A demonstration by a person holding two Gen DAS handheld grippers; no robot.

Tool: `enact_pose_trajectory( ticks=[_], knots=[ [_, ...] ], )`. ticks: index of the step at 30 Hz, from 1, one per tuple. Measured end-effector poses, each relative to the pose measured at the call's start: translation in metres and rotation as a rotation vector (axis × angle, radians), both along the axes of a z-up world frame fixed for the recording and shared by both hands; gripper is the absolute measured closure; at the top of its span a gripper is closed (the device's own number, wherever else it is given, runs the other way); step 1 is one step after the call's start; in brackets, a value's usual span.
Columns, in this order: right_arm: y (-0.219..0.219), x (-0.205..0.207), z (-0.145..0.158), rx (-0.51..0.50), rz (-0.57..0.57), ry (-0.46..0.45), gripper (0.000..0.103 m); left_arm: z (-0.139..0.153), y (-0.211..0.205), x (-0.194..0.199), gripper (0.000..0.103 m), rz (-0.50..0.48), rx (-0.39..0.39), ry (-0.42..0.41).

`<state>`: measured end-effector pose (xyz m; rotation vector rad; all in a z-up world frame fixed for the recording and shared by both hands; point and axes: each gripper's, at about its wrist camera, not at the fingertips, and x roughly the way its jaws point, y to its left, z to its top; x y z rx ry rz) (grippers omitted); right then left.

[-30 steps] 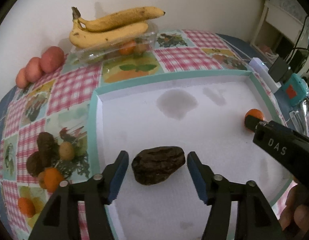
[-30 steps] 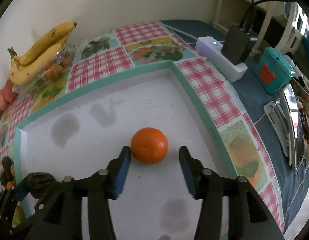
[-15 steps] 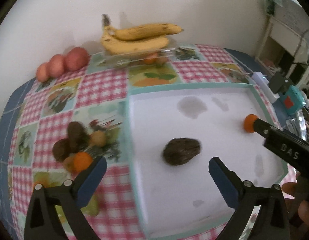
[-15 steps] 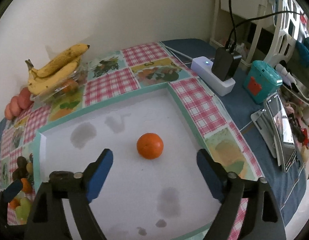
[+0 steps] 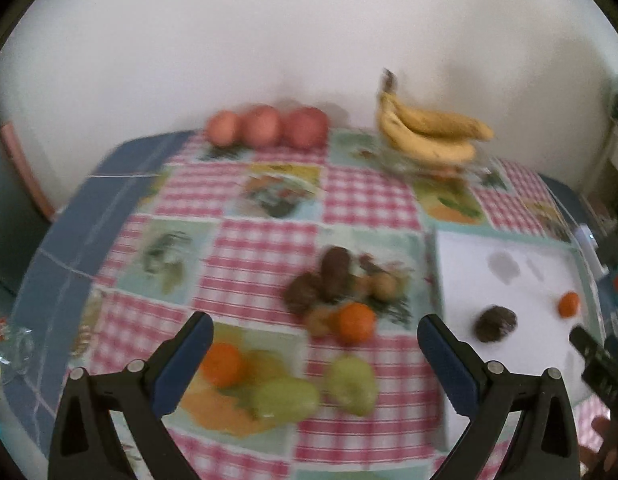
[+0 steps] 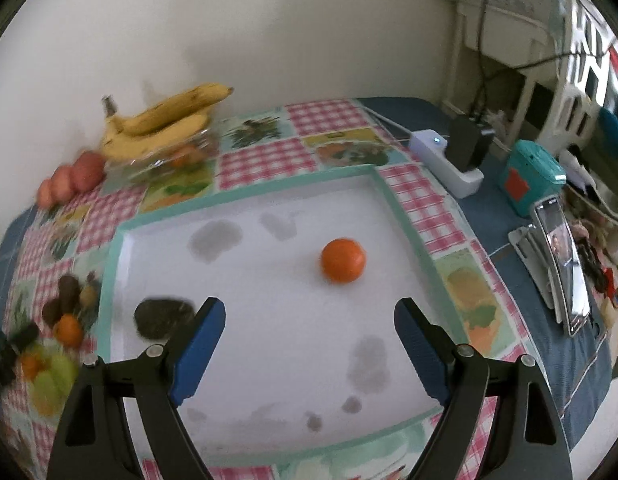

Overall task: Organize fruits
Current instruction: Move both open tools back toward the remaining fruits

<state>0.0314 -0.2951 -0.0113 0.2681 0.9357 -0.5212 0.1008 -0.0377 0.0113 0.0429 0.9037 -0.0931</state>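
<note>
Checked cloth covers the table against a white wall. At its right sits the white tray.

Status as I read it:
- In the tray: one orange far right and one dark fruit near left, well apart. Two pieces in, so you're early in the job.
- Left on the cloth, just left of the tray: a loose pile of dark fruits, small yellowish ones and another orange, plus green pears and an orange nearer you. The left view is blurred, so I can't count them exactly.
- Far edge: bananas on a clear container and three apples by the wall, untouched by the look of it.

Your left gripper is over the pile with jaws wide, holding nothing. Your right gripper is over the tray — jaws wide too, empty, orange beyond the tips.

Most of the sorting remains. The pile is the obvious next source, and the round ones may roll if nudged.
</note>
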Motion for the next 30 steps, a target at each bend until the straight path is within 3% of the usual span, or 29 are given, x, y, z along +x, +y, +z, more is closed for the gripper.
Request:
enact_pose_trajectory(
  ticks=[3, 8, 11, 14, 21, 30],
  knots=[
    [0.013, -0.001, -0.002, 0.000, 0.025, 0.010, 0.016, 0.009, 0.020, -0.008, 0.000, 0.056, 0.012, -0.026],
    [0.027, -0.001, -0.003, 0.090, 0.046, -0.022, 0.016, 0.013, 0.044, -0.018, 0.000, 0.128, 0.050, -0.010],
    [0.034, 0.003, -0.009, 0.105, 0.059, 0.012, 0.016, 0.008, 0.060, -0.021, 0.000, 0.144, 0.017, 0.046],
    [0.040, 0.005, -0.012, 0.109, 0.075, 0.037, 0.016, 0.002, 0.088, -0.020, 0.000, 0.207, -0.067, 0.077],
    [0.056, 0.012, -0.010, 0.112, 0.126, 0.016, 0.016, -0.001, 0.129, -0.022, 0.000, 0.307, -0.115, 0.007],
    [0.104, 0.032, -0.002, 0.129, 0.259, -0.013, 0.016, -0.003, 0.171, -0.018, 0.000, 0.377, -0.227, 0.011]
  ],
)
